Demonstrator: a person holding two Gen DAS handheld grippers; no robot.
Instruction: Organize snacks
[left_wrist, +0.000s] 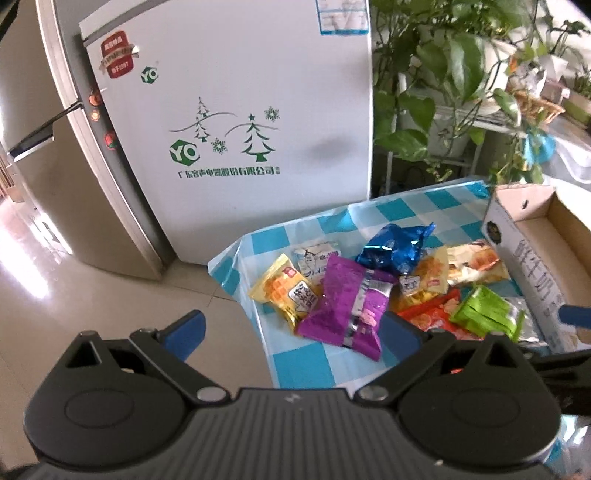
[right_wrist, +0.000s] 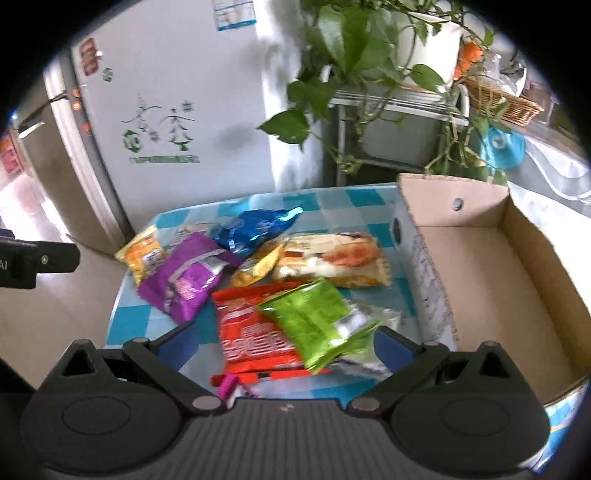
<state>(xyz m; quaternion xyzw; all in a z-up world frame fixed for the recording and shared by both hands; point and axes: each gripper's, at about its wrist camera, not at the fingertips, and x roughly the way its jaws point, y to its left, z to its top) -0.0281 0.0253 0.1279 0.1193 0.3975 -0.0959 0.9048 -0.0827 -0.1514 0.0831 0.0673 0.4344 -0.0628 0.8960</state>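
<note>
Left gripper (left_wrist: 291, 328) fingers wide, empty; right gripper (right_wrist: 284, 341) likewise. Silver packet (right_wrist: 373, 343) mostly hidden under green packet (right_wrist: 317, 321).

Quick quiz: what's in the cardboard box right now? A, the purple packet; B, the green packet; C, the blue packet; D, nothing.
D: the box shows only its bare floor, while the green, blue and purple packets all lie on the checked cloth beside it.
</note>
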